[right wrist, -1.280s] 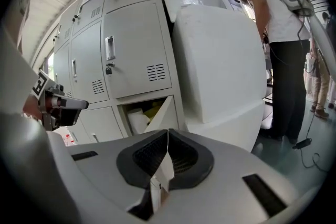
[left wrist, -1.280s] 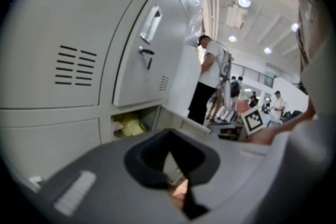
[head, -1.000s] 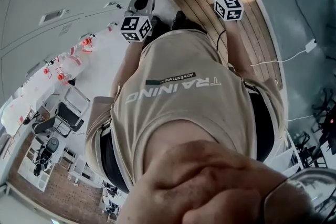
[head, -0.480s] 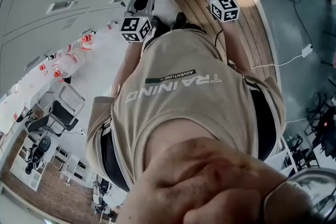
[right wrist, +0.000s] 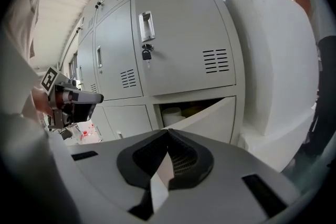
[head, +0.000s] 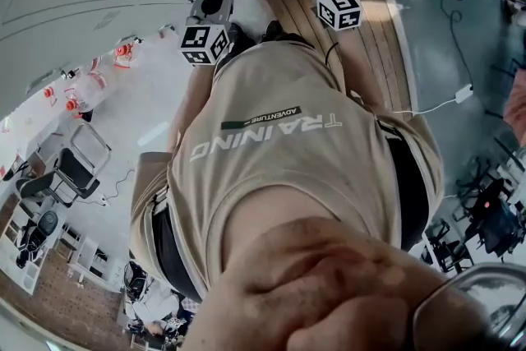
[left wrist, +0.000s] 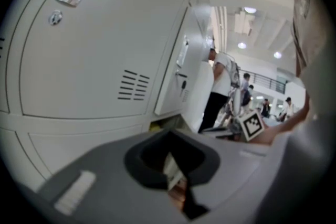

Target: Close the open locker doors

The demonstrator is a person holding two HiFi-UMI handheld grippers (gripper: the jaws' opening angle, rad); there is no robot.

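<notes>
The right tool [right wrist: 164,162] has its jaws pressed together with nothing between them, and so does the left tool [left wrist: 172,178]; neither one touches anything. Just ahead of the right tool and a little to its right, a pale grey metal lower locker door [right wrist: 210,117] hangs ajar. Its free edge swings out toward the tool, and a white roll [right wrist: 171,114] shows in the gap behind it. Above that door, the closed grey locker doors with slotted vents [right wrist: 184,44] sit flush. Ahead and to the right of the left tool, a tall pale grey locker door with a key lock [left wrist: 181,73] stands out from the row, seen nearly edge-on. The lower door looks like the one in hand, since the right tool faces it and is nearest. Shut jaws suit the job: the blunt tip serves as a pusher, so nothing needs gripping. The contact should probably land near the free edge, far from what seems to be a right-side hinge, where a light push turns the door most easily. A slow, steady push until the door lies level with its neighbours is best. It is worth checking that the roll sits clear of the frame so it does not block the latch.
</notes>
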